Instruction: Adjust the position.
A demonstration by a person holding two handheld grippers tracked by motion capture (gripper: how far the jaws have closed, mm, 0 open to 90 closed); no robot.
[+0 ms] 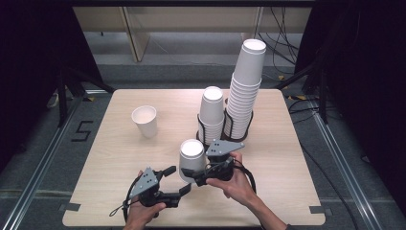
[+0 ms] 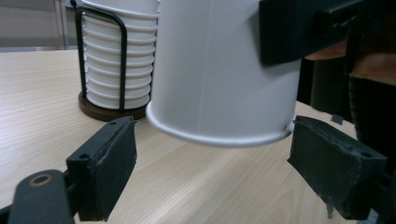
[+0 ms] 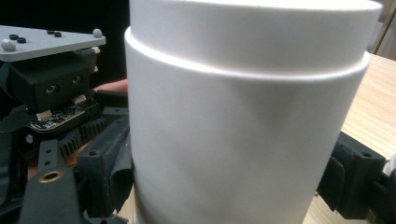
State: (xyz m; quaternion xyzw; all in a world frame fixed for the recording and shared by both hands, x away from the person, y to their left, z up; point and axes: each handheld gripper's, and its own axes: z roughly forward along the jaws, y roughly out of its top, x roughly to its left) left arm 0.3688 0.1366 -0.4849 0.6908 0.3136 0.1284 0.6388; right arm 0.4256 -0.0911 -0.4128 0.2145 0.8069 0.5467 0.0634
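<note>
The right gripper [image 1: 196,175] clamps an upside-down white paper cup [image 1: 191,159], lifted just off the table [image 1: 287,191] near its front edge. The left gripper [image 1: 178,181] waits below the cup's rim, jaws spread and gripping nothing. The cup's wall is plain; a "5" [image 1: 82,131] marks the floor.

Table [image 1: 119,158] is lit evenly from overhead, dark on the left and right sides. Close-up cup [image 3: 243,130] looks soft, probably out of focus (mild glare on top), shadows faint.
</note>
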